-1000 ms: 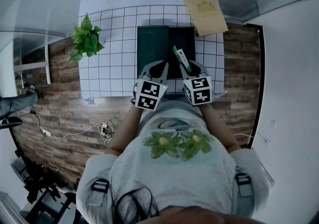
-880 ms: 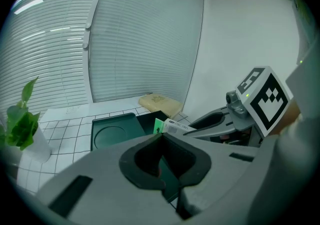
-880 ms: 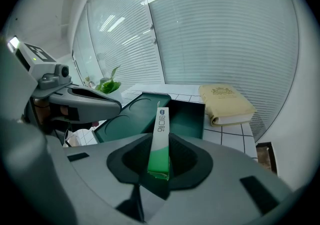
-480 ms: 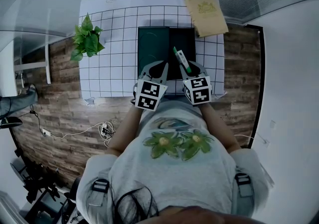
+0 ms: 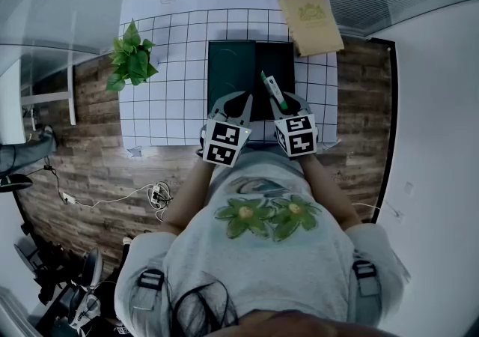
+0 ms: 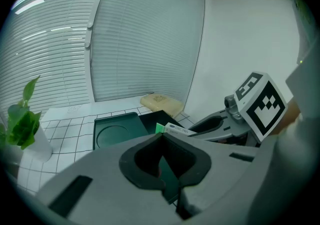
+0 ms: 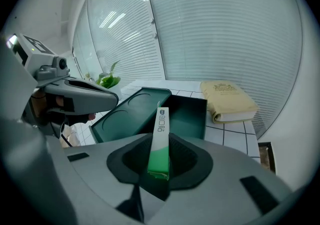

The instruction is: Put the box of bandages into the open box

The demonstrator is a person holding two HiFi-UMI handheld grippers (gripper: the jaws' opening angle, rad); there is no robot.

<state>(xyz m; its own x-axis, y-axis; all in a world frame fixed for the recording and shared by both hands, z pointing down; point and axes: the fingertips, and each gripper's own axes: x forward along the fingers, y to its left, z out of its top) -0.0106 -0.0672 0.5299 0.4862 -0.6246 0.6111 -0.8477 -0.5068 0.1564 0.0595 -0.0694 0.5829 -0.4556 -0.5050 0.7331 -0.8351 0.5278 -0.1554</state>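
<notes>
A dark green open box (image 5: pixel 274 66) lies on the gridded white table cloth (image 5: pixel 172 66), its lid (image 5: pixel 229 66) flat to the left. My right gripper (image 5: pixel 275 103) is shut on the box of bandages (image 5: pixel 271 89), a slim green-and-white carton that juts over the open box's near edge. In the right gripper view the box of bandages (image 7: pixel 161 134) stands between the jaws of my right gripper (image 7: pixel 161 141), above the open box (image 7: pixel 189 113). My left gripper (image 5: pixel 241 100) hovers beside it over the lid's near edge. Its jaws meet at the tip of the left gripper (image 6: pixel 161 136) with nothing held.
A potted green plant (image 5: pixel 129 56) stands at the cloth's left edge. A thick beige book (image 5: pixel 310 20) lies at the far right corner, past the open box. Slatted blinds (image 6: pixel 140 34) close off the far side. Wood floor shows on both sides of the table.
</notes>
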